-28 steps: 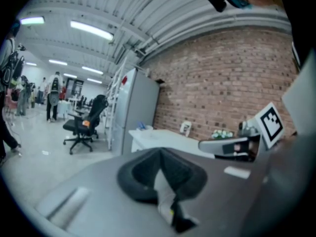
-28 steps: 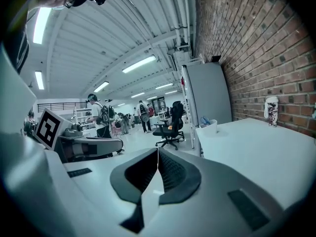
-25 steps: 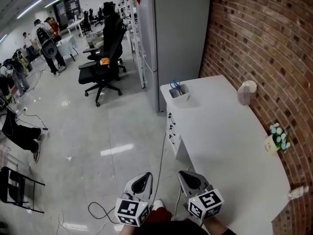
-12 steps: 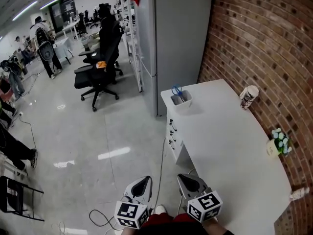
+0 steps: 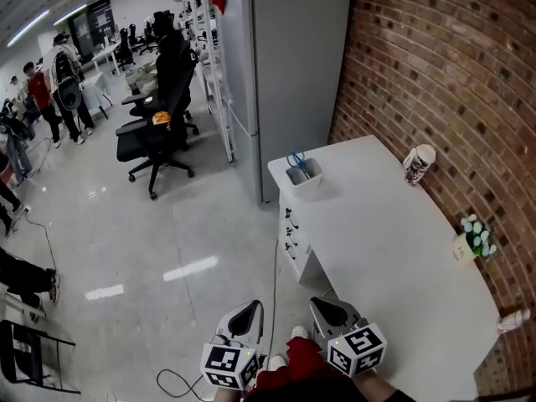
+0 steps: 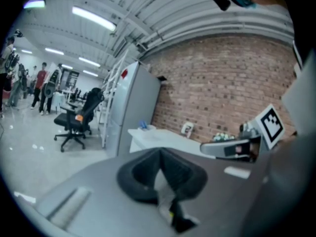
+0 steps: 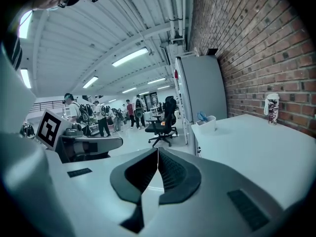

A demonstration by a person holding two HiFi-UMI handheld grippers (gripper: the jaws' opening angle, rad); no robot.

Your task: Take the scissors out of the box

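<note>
Hovering at the bottom edge of the head view, the left gripper [image 5: 248, 309] and the right gripper [image 5: 330, 307] sit side by side, marker cubes toward the camera. Look at the jaws: in the left gripper view the dark pads are pressed together with nothing between them, and the right gripper view shows the same, pads meeting in one thin line, empty.

Up in the middle of the frame, well apart from both tools, the scissors [image 5: 296, 158] stand in the white box [image 5: 306, 178], blue handles poking above its rim. That box rests on the upper left corner of the white table [image 5: 394, 249], just below the tall grey cabinet [image 5: 285, 65]. Along the table's right side, by the brick wall [image 5: 452, 82], a patterned cup [image 5: 416, 163] stands upright, and lower down there's a small pot of flowers [image 5: 474, 238]. Over at upper left, a black office chair [image 5: 159, 115] stands on the glossy floor [image 5: 167, 249].
</note>
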